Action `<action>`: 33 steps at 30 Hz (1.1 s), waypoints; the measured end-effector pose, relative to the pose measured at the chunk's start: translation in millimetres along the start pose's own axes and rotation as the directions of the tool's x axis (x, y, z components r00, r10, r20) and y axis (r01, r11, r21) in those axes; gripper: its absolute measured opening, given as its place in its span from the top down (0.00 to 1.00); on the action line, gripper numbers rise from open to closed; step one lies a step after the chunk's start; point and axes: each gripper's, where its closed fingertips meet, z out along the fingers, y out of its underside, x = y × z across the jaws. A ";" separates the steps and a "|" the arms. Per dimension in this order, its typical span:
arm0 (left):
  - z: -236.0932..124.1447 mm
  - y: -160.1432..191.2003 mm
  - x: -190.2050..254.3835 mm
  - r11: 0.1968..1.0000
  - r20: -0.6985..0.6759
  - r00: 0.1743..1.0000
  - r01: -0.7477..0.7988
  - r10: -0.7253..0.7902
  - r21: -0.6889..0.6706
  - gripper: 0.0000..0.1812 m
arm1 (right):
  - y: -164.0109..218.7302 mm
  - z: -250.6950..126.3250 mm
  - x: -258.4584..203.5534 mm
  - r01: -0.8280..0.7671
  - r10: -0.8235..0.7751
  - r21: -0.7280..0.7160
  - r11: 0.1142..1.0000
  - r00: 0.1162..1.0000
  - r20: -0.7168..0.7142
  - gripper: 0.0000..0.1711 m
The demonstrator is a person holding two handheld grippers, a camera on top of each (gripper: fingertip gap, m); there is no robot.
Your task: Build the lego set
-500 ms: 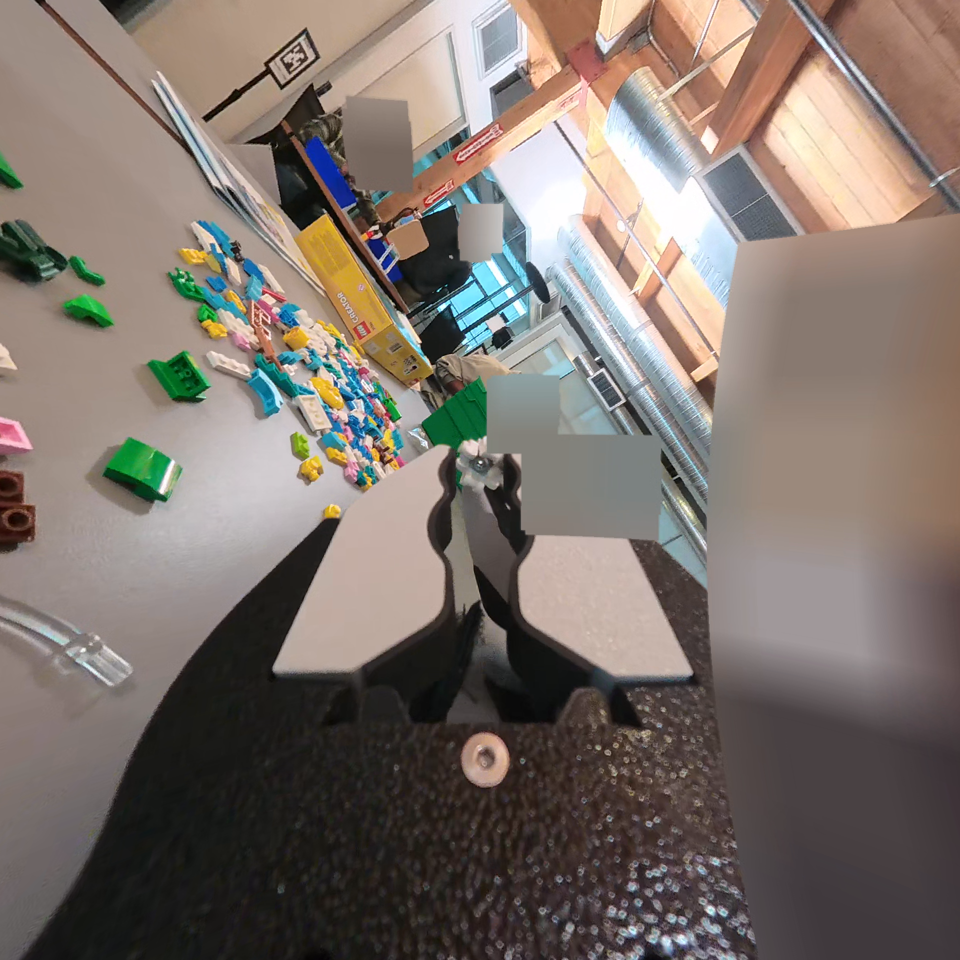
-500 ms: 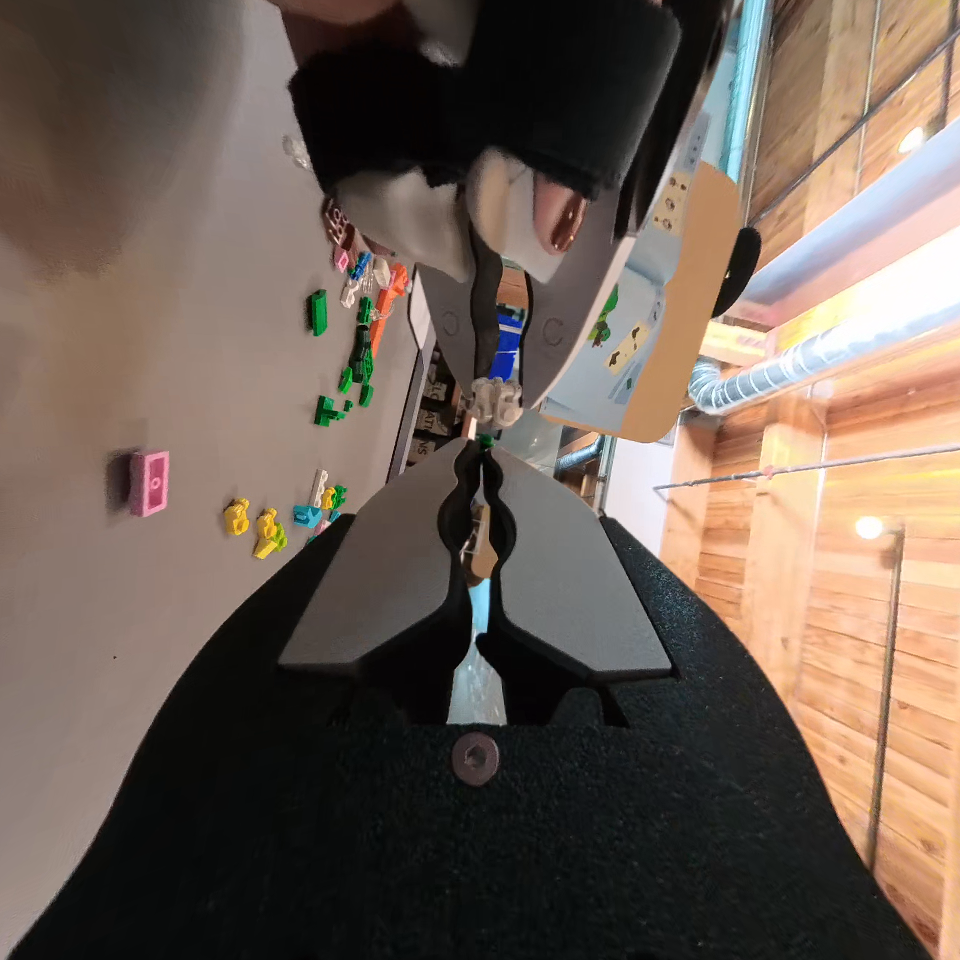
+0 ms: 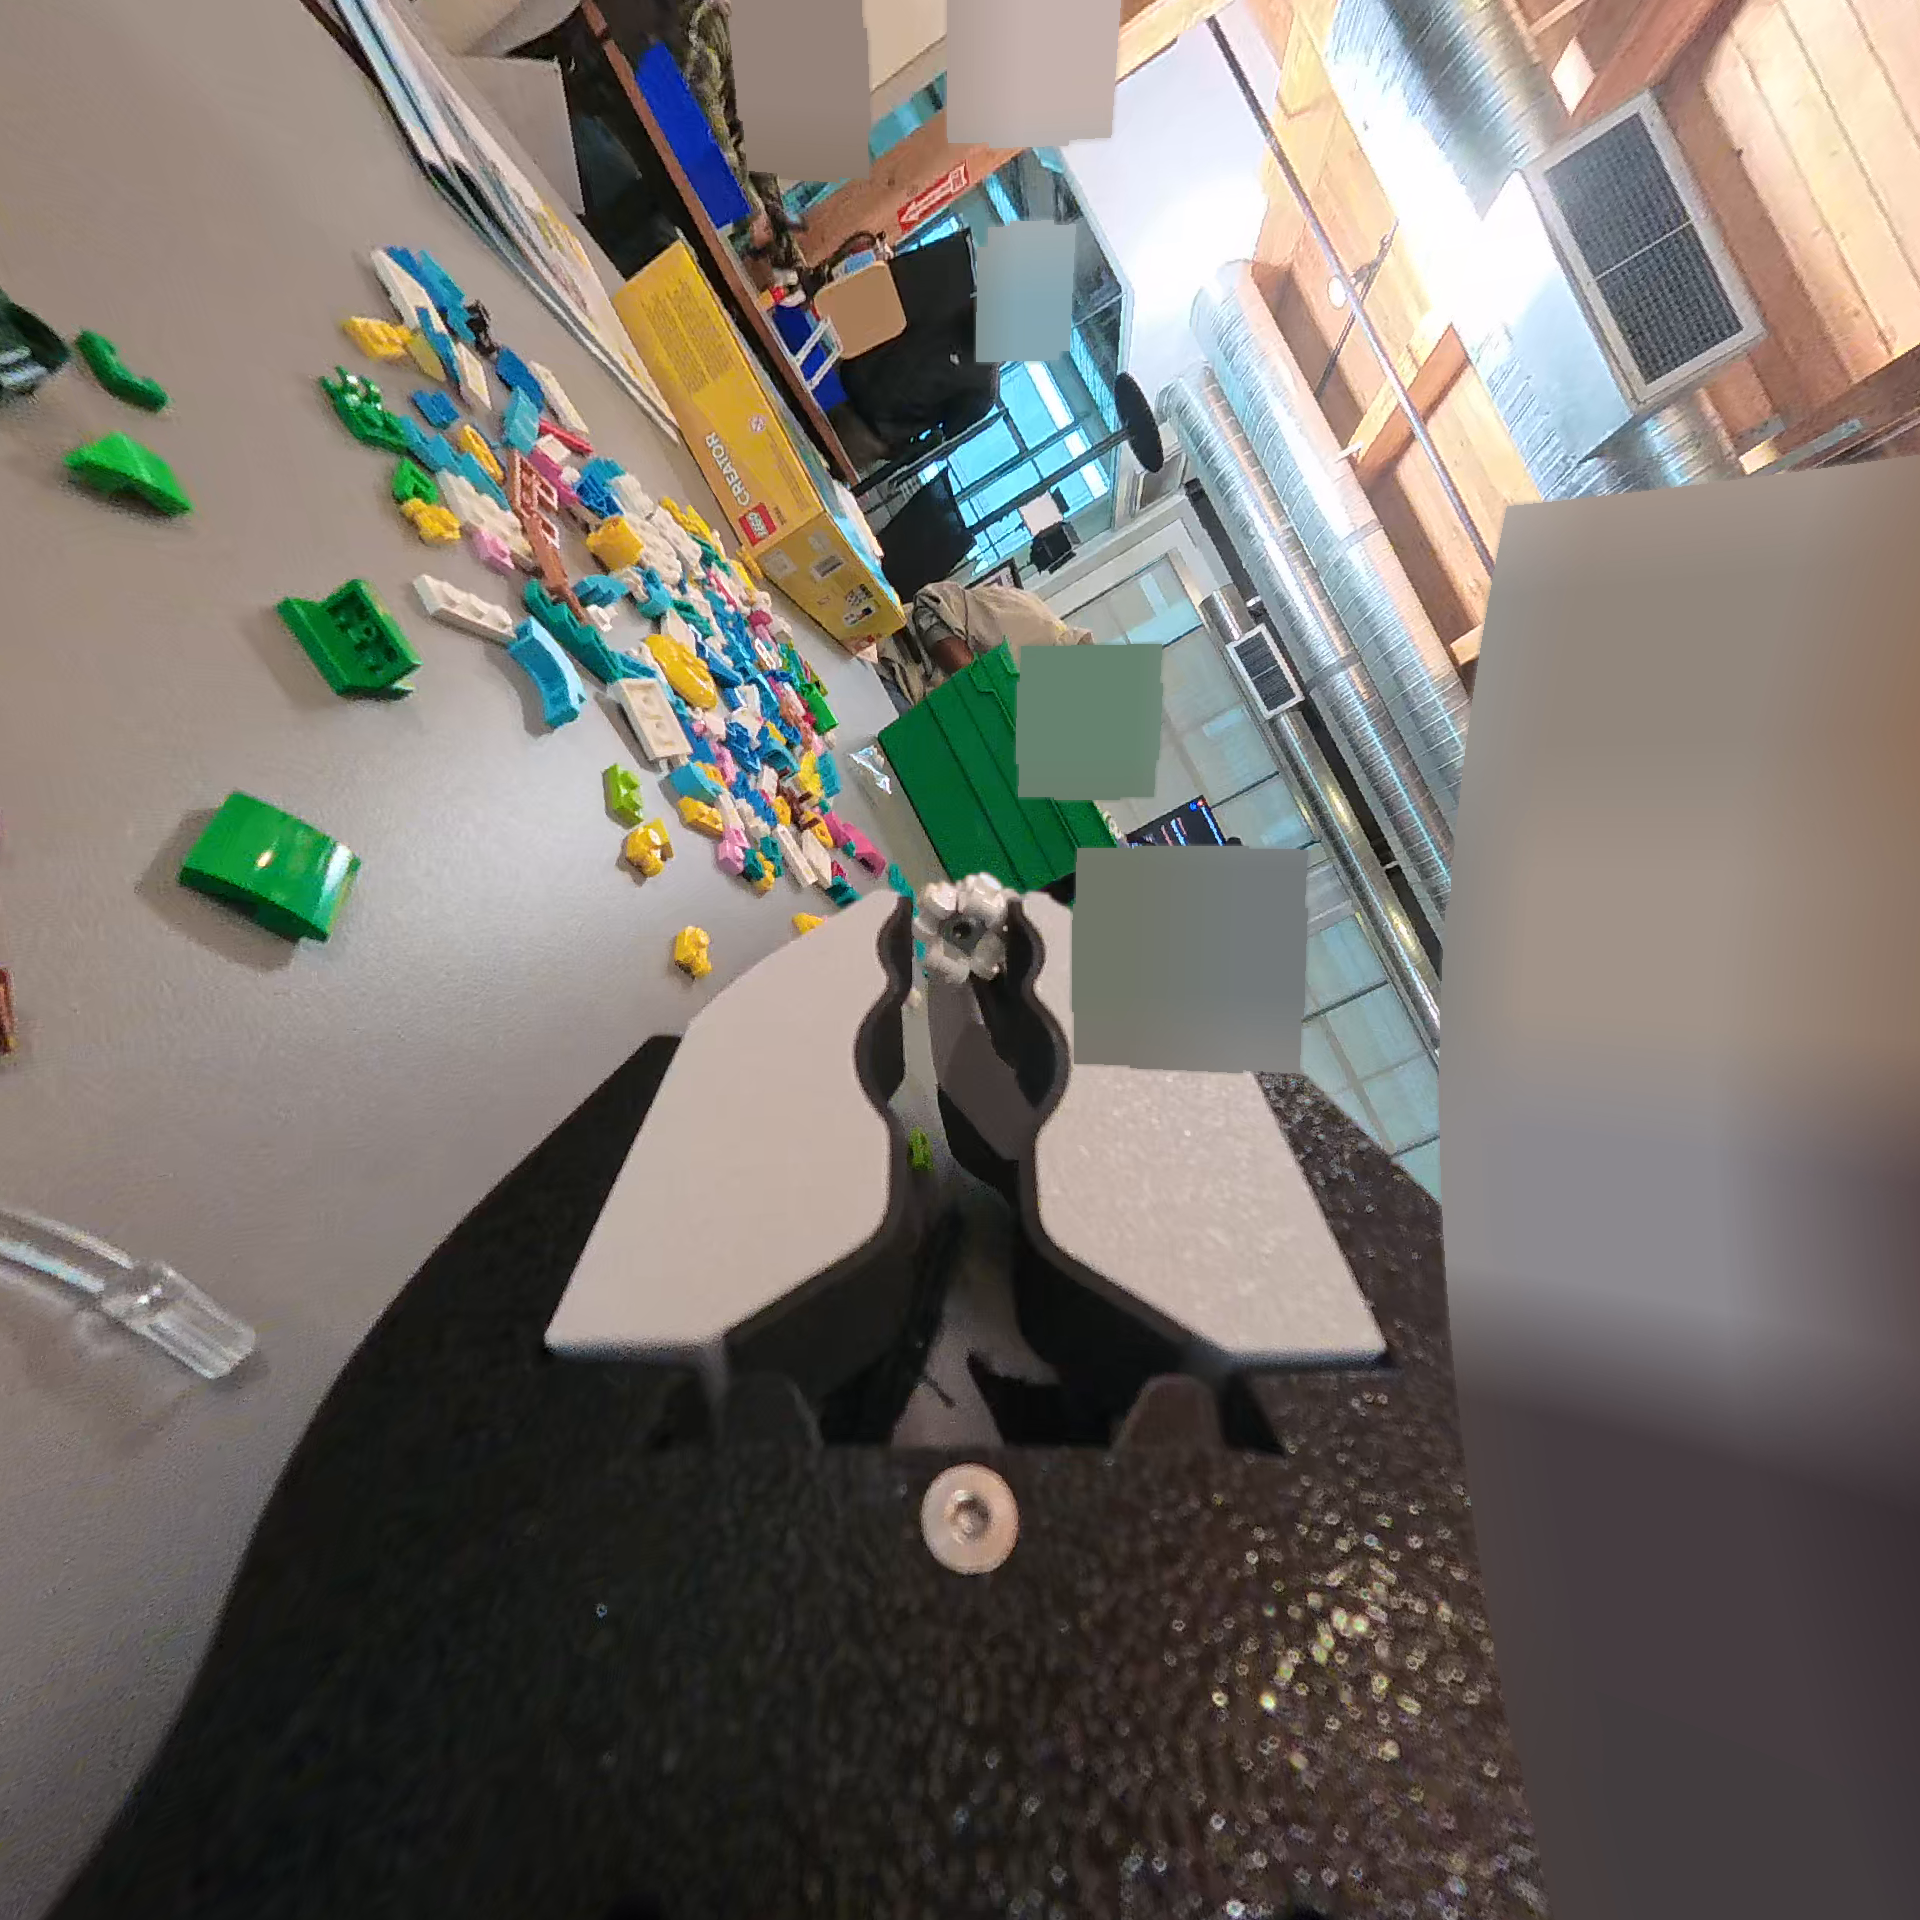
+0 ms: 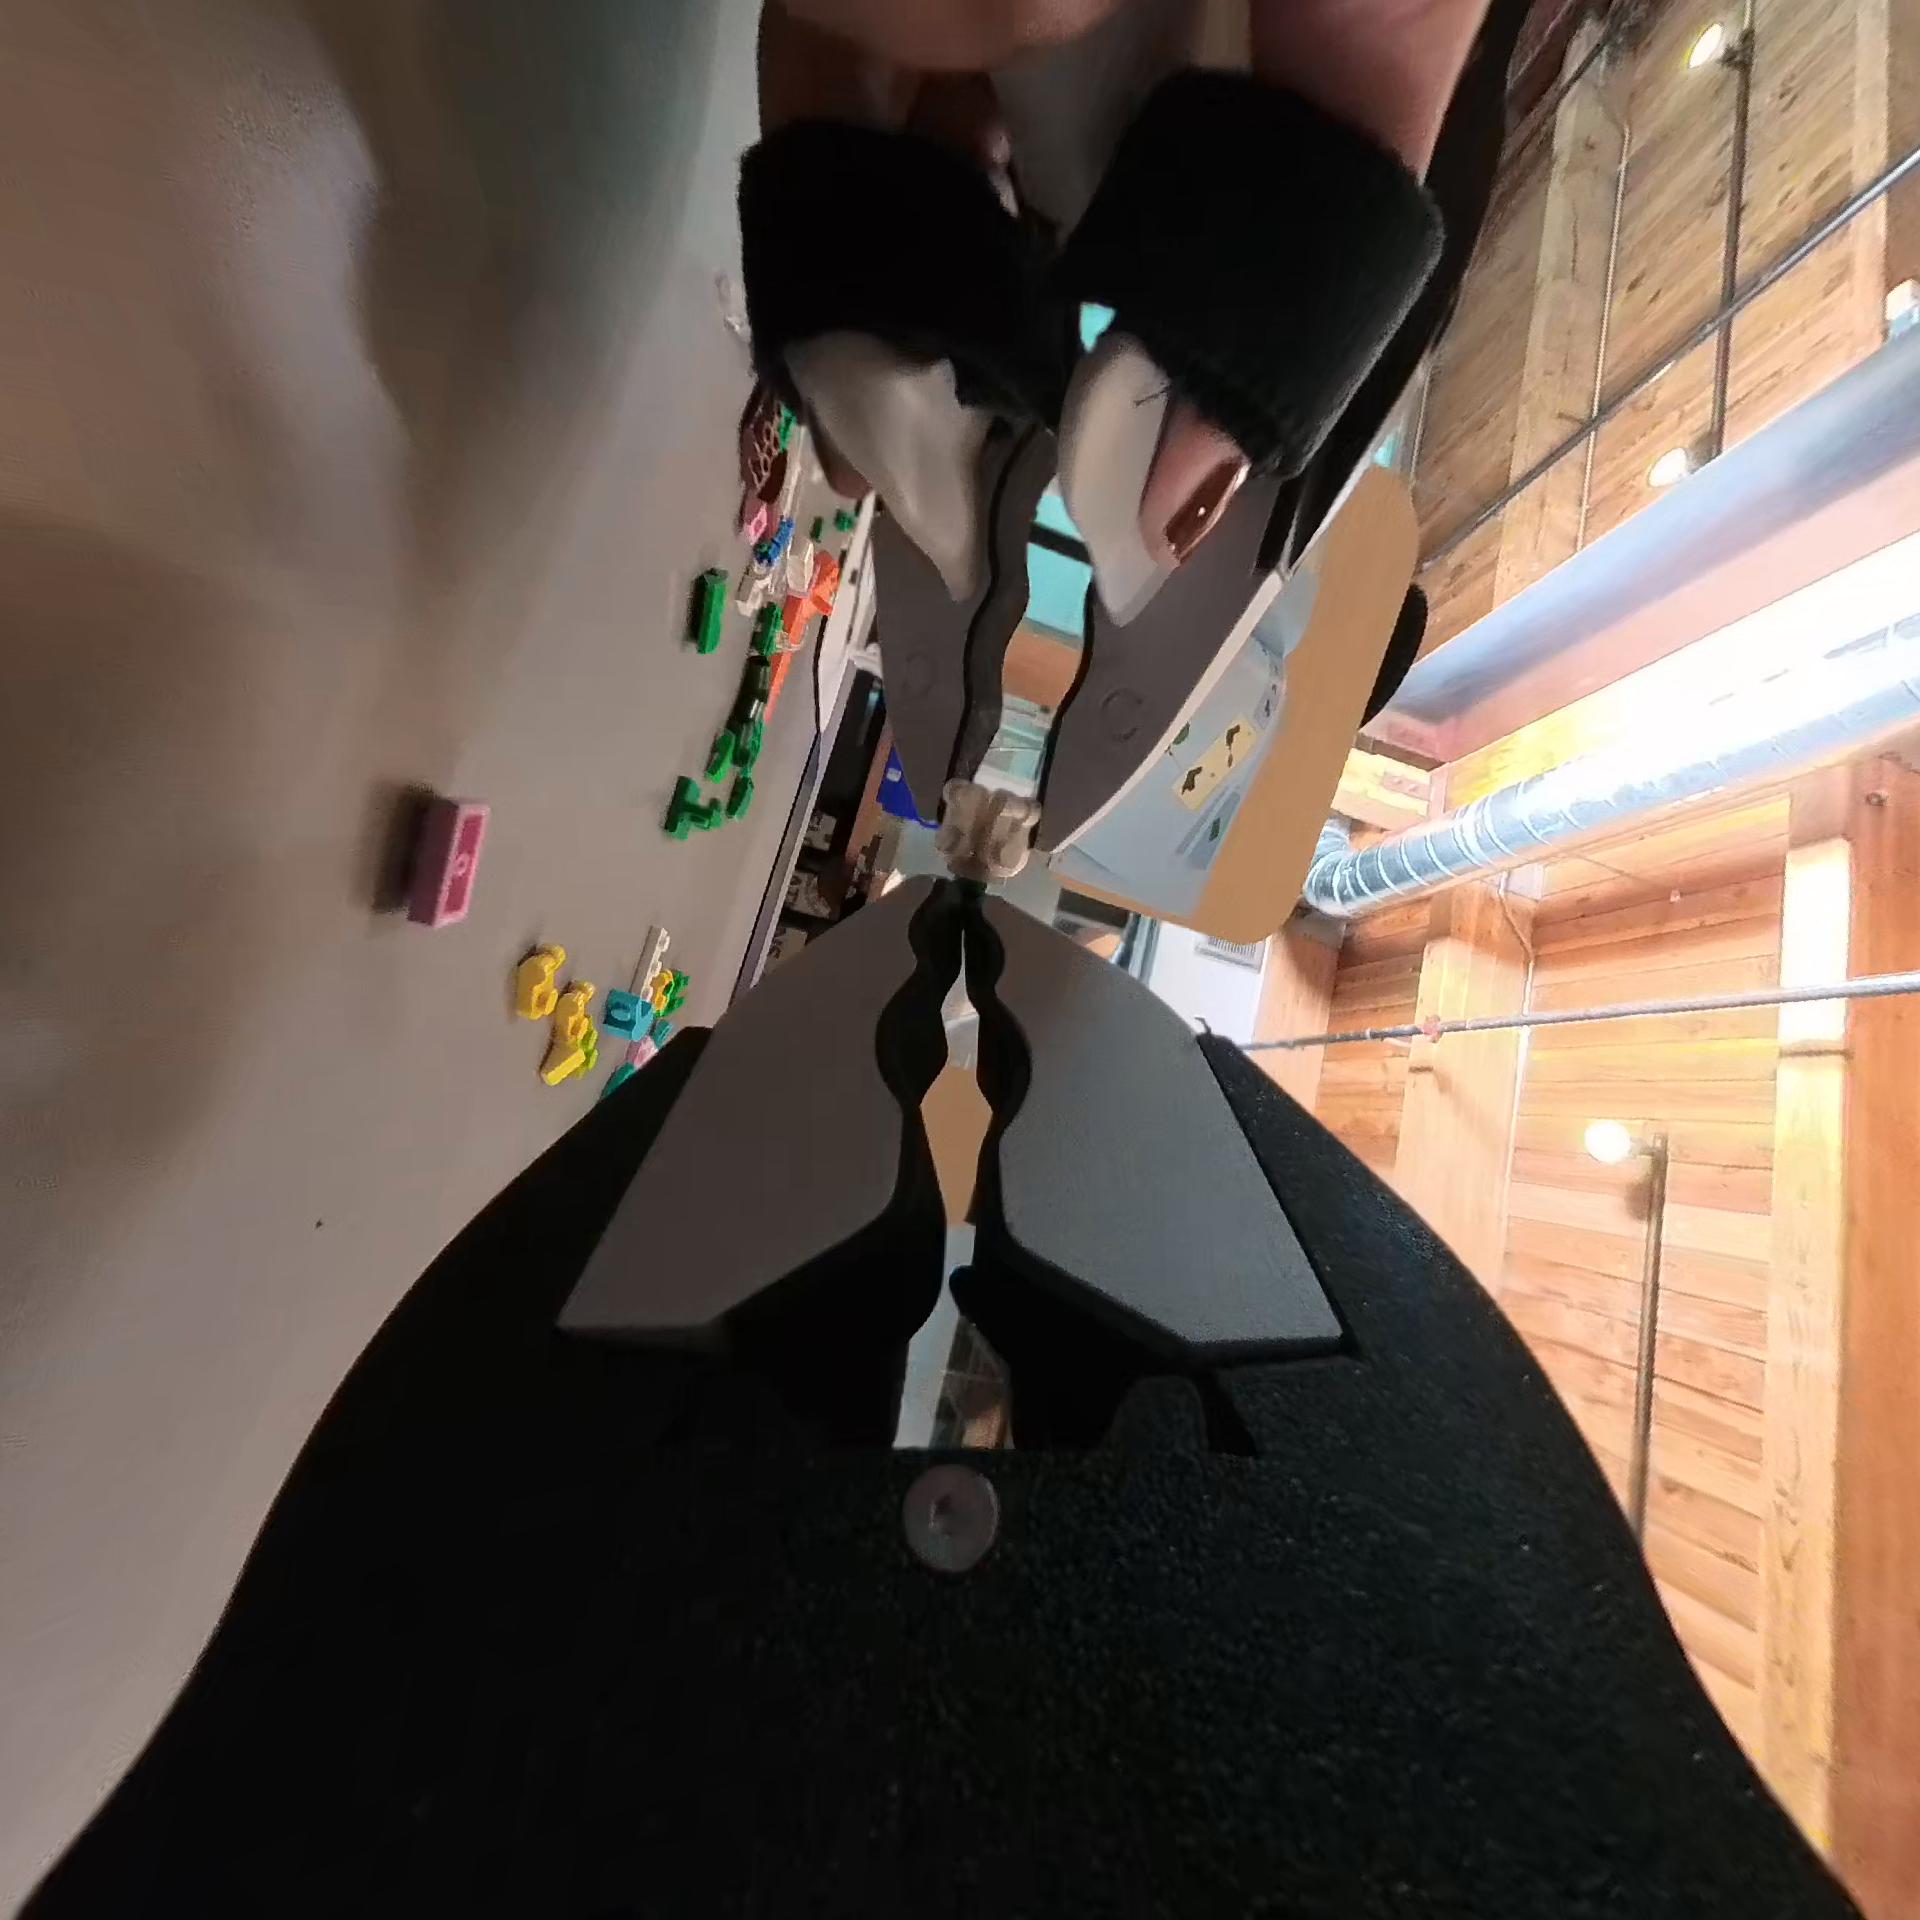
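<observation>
Lego flower piece (image 3: 964, 925), white and round, sits pinched between the left gripper (image 3: 966, 940) fingertips above the grey table (image 3: 312, 1091), its face toward that camera. Opposite, tip to tip, the right gripper (image 4: 961, 902) is closed on a thin green stem (image 4: 968, 889) touching the flower.

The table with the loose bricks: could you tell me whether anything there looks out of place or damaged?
Nothing stands out: the bricks lie loose on the grey table, unsorted but none visibly broken, and the yellow box lies at the far edge.
</observation>
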 end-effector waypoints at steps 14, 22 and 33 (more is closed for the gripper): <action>6.5 12.5 -10.0 0.994 0.085 0.995 -0.036 0.045 -0.103 0.91 | 2.6 -8.1 -14.8 -0.138 0.132 0.088 0.987 0.989 0.073 1.00; -0.8 -10.6 -10.3 0.955 0.153 0.943 -0.290 0.296 -0.061 0.91 | 52.6 -2.4 -45.1 -0.797 0.783 -0.149 0.585 0.507 0.361 1.00; -9.8 -36.8 7.4 0.850 0.126 0.851 -0.521 0.509 0.081 0.91 | 46.1 34.1 -51.4 -0.879 0.711 -0.346 0.328 -0.012 0.703 1.00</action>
